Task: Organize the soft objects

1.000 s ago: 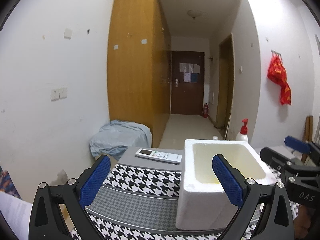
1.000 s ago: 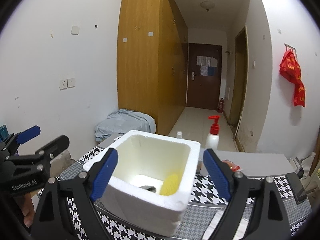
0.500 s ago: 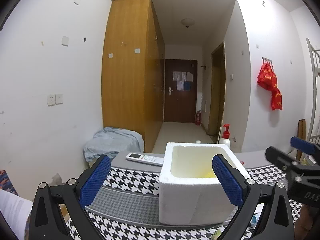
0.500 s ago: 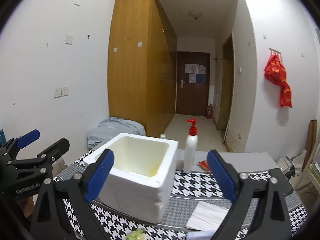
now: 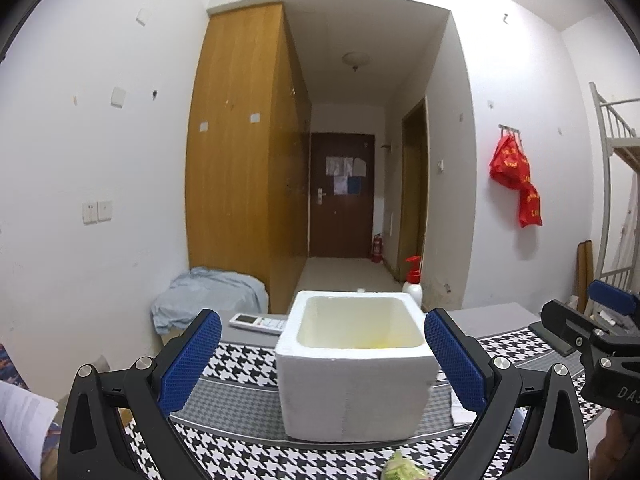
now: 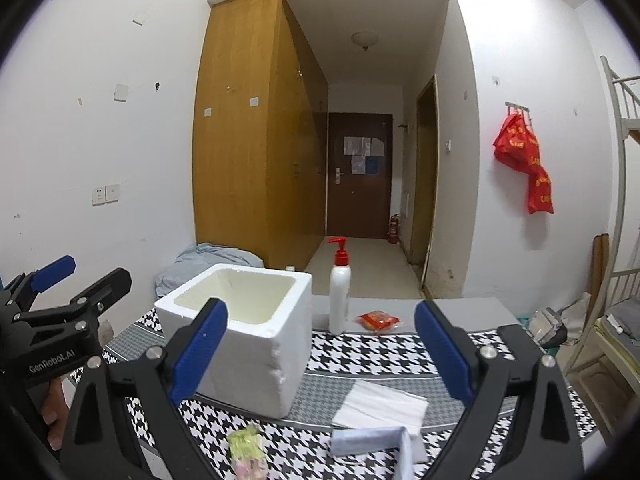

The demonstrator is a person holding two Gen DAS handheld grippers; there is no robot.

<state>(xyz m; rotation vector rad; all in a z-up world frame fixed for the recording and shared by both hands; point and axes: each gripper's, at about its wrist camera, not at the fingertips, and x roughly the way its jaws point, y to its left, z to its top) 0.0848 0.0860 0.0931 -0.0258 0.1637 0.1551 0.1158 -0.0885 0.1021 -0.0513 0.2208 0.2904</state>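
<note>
Soft pieces lie on the black-and-white houndstooth tablecloth (image 6: pixel 384 354): a green crinkled packet (image 6: pixel 245 442) at six o'clock of the white foam box (image 6: pixel 244 332), with a folded white cloth (image 6: pixel 380 406) and a pale blue roll (image 6: pixel 370 438) towards its four o'clock. Something yellow (image 5: pixel 376 344) shows low inside the box. A white pump bottle with a red top (image 6: pixel 339 292) stands upright at the box's two o'clock, beside a red packet (image 6: pixel 378 320). Left gripper (image 5: pixel 320 364) and right gripper (image 6: pixel 320 354) both stand released, jaws spread wide, grasping nothing.
</note>
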